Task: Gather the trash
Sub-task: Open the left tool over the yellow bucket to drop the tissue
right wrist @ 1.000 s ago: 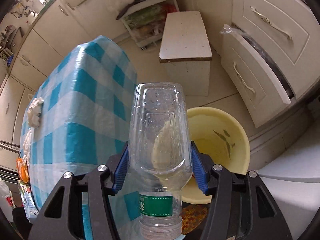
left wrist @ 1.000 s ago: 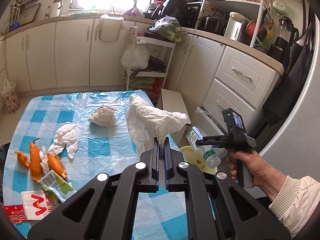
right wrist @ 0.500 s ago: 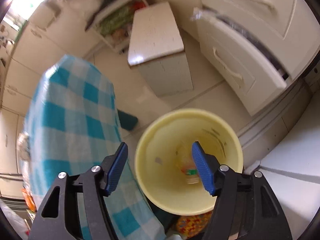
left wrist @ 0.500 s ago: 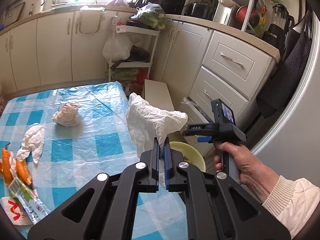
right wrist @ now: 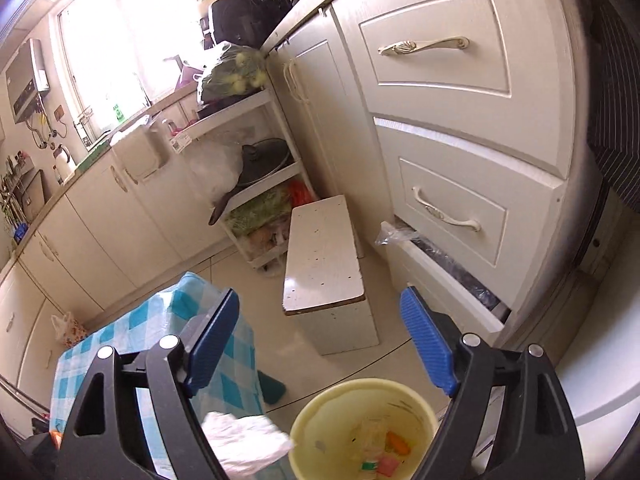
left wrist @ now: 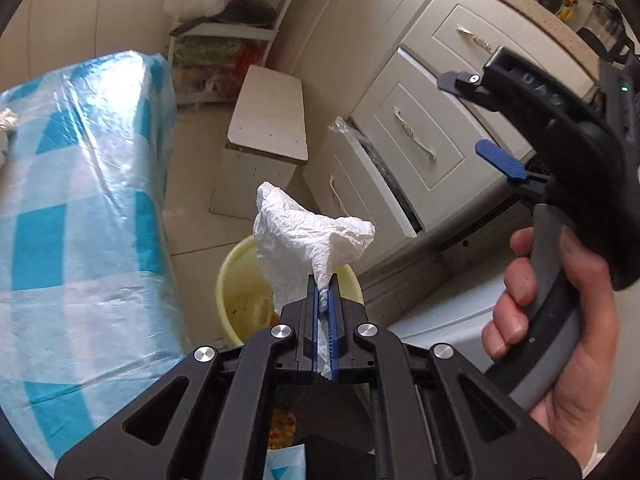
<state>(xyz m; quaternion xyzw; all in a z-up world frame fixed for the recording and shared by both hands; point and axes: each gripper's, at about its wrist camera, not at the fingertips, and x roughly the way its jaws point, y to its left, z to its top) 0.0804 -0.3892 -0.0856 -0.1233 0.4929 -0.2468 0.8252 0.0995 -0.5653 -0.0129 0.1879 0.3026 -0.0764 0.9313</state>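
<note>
My left gripper is shut on a crumpled white tissue, which hangs just above the yellow bucket on the floor beside the table. In the right wrist view the same tissue shows at the lower left, next to the bucket rim. A clear plastic bottle and bits of coloured trash lie in the bucket. My right gripper is above the bucket, its jaws opening, with nothing between them. In the left wrist view, a hand holds the right gripper up at the right.
The table with its blue checked cloth stands left of the bucket. A low white stool stands on the floor behind it. A bottom drawer stands ajar to the right. A shelf rack with bags and vegetables is further back.
The right gripper let the bottle drop into the bucket, opened wide, then rose and tilted up. The left gripper carried the tissue off the table to above the bucket.
</note>
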